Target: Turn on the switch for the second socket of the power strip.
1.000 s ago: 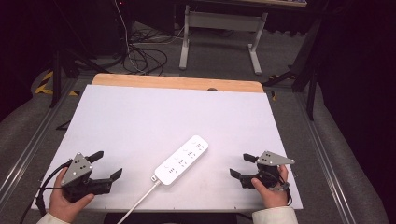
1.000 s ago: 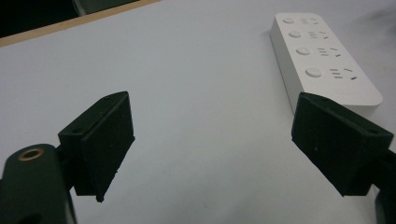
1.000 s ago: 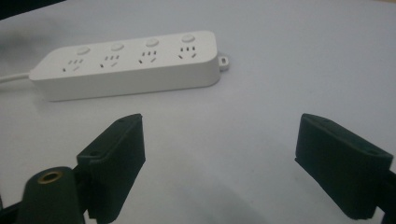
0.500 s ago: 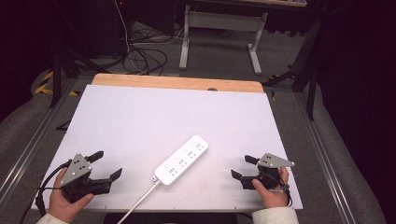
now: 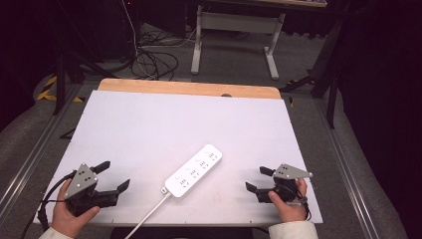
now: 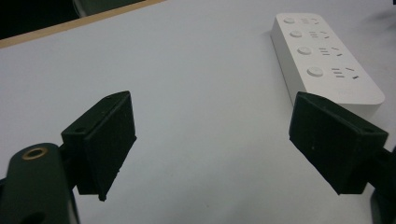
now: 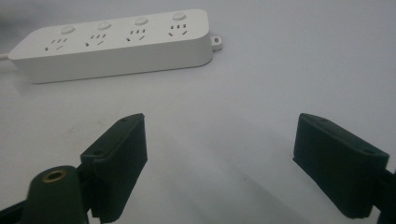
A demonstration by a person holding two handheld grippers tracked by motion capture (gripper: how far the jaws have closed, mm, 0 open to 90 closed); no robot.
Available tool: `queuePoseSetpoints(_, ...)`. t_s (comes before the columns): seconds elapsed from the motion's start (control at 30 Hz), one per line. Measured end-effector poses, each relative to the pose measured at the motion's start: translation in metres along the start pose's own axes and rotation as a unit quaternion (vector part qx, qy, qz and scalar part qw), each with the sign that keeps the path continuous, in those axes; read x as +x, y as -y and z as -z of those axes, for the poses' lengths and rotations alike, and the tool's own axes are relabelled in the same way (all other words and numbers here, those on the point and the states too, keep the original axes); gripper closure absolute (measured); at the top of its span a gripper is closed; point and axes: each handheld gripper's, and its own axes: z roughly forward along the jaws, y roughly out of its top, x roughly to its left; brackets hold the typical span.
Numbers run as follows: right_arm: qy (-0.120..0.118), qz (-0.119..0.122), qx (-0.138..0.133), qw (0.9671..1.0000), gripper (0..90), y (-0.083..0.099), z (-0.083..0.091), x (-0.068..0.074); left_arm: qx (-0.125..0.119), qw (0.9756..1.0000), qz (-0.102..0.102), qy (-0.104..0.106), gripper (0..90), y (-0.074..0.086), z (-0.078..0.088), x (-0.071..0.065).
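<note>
Power strip [image 5: 193, 171], white, four sockets with a round button beside each, lying flat on the white tabletop [image 5: 164, 124] right between the two grippers and touched by neither. Left gripper [image 5: 113, 176] first: jaws spread wide, nothing between them but bare table, and in the left gripper view the power strip [image 6: 323, 56] sits ahead and off to the side of the far jaw, its near end reaching almost to that jaw's tip, its length running away from the camera. Over to the right gripper [image 5: 259, 179]: jaws wide apart as well, holding nothing, open table between them, and in the right gripper view the power strip [image 7: 112, 43] lies crosswise ahead of the jaws, beyond the nearer jaw and stretching across toward the middle, with a small tab poking out from its rounded end. Out from the jaws now: in the high view the left hand [image 5: 69, 211] wraps the left gripper's body low at the near left corner of the table, grey plate on top, black cable looping off behind it; the right hand [image 5: 291, 204] grips the other at the near right, its grey plate tilted up. The two grippers point inward, toward the strip. The strip lies at a diagonal, and its white cord [image 5: 147, 215] leaves the end nearer the left gripper and runs off the near edge of the table. Farther out, a bare wooden strip [image 5: 189, 88] edges the far side of the table, and beyond it there are dark cables on the floor [image 5: 154, 57] and the legs of a stand [image 5: 234, 30].
</note>
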Motion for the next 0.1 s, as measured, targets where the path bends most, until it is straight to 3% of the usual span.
queuePoseSetpoints(0.1, 0.000, 0.000, 0.002, 1.0000, 17.8, 0.0002, -0.0003, 0.0000, 0.000, 1.0000, 0.000, 0.000, 14.9, -0.0001, 0.0000, 0.0002)
